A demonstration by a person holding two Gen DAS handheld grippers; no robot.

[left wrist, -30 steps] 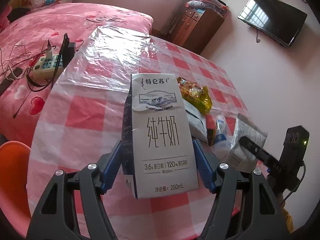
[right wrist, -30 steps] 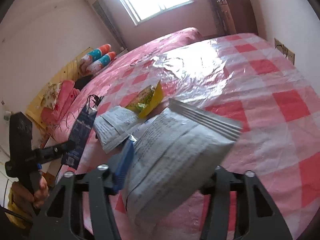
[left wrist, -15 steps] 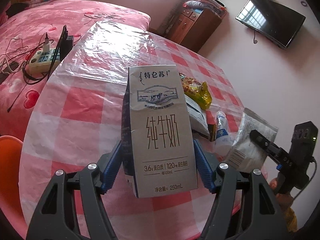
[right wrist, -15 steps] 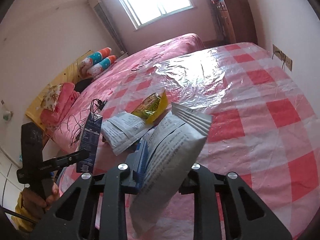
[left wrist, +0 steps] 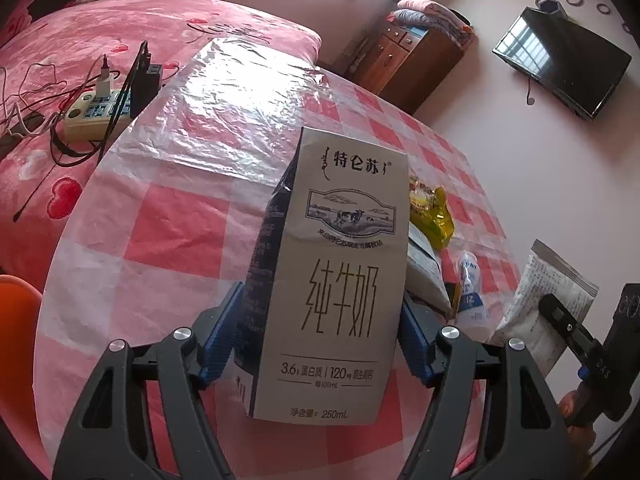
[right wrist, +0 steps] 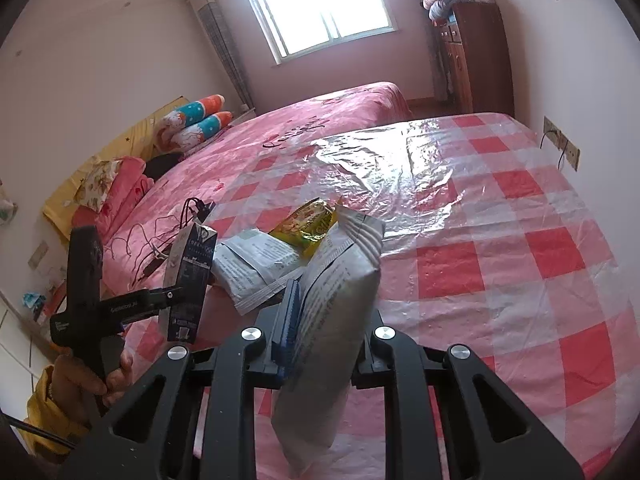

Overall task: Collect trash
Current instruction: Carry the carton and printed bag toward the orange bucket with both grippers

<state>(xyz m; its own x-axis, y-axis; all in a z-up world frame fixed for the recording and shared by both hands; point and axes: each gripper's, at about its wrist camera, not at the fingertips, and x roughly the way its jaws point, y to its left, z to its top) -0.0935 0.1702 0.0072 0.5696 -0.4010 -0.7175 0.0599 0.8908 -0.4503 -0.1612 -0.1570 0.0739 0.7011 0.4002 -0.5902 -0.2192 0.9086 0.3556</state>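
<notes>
My left gripper (left wrist: 320, 336) is shut on a grey 250 mL milk carton (left wrist: 340, 280) and holds it upright above the table; it also shows in the right wrist view (right wrist: 188, 280). My right gripper (right wrist: 326, 320) is shut on a grey printed snack bag (right wrist: 336, 320), held above the table's near edge; the bag also shows in the left wrist view (left wrist: 548, 300). On the table lie a yellow wrapper (left wrist: 430, 216), a white printed packet (right wrist: 256, 268) and a small white bottle (left wrist: 472, 292).
The table (right wrist: 500, 260) has a red-and-white checked cloth under clear plastic. A pink bed (left wrist: 100, 40) with a power strip (left wrist: 94, 114) and cables is left of it. An orange chair (left wrist: 16, 340) stands at the near left. A wooden cabinet (left wrist: 408, 64) stands behind.
Both grippers have lifted and drawn back from the table with their items. The snack bag has turned more upright and edge-on in my right gripper.
</notes>
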